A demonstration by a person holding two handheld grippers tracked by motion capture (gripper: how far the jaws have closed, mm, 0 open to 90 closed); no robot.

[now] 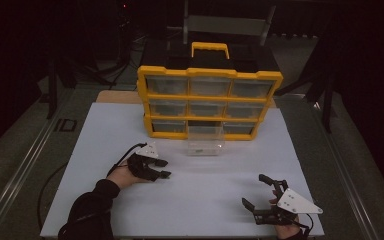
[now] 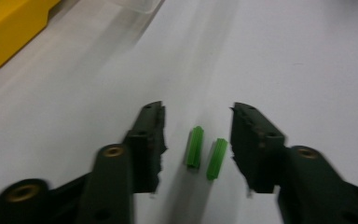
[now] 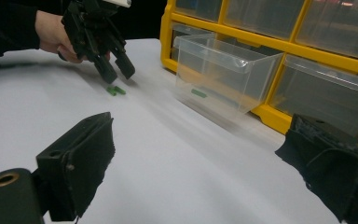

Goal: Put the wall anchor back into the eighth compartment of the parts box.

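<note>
Left hand-held gripper (image 2: 196, 135) low over the table (image 2: 284, 56), jaws apart around two green plugs (image 2: 195, 147), pads not touching yet. Clear drawer (image 3: 223, 77) beyond it, pulled out of the organizer (image 1: 210, 102), holds one plug (image 3: 198, 93) already. Right hand-held gripper (image 3: 200, 158) wide open, idle. Grasp and drop-off are left.
</note>
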